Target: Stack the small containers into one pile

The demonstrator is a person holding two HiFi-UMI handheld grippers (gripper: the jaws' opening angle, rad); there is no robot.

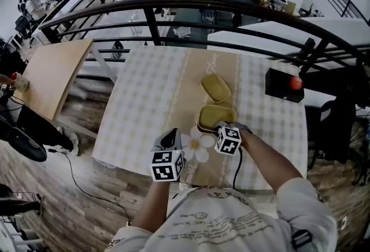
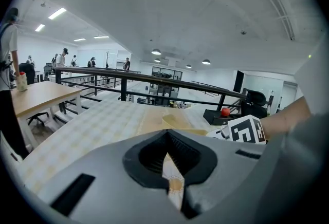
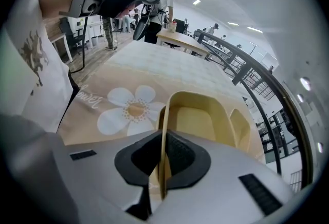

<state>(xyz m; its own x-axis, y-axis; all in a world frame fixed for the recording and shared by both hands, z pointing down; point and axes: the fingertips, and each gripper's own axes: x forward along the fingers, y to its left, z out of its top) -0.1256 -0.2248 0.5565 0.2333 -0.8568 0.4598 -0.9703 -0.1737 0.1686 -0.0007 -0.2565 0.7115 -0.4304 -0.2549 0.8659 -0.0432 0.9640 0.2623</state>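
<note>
Two small yellow containers lie on the checked tablecloth. The near container (image 1: 215, 115) (image 3: 198, 115) is held by its near rim, with my right gripper (image 1: 219, 128) (image 3: 163, 166) shut on that thin wall. A second edge shows just under its rim; I cannot tell whether another container sits beneath it. The far container (image 1: 215, 87) (image 3: 240, 126) lies just beyond, apart from the near one. My left gripper (image 1: 171, 134) (image 2: 172, 179) hovers at the near left over the cloth, jaws together with nothing between them. In its view the near container (image 2: 180, 123) and the right gripper's marker cube (image 2: 247, 129) show ahead.
A black box with a red button (image 1: 284, 84) stands at the table's right side. A dark curved railing (image 1: 191, 5) runs behind the table. A wooden table (image 1: 55, 71) stands to the left. A white flower print (image 1: 198, 145) marks the cloth between my grippers.
</note>
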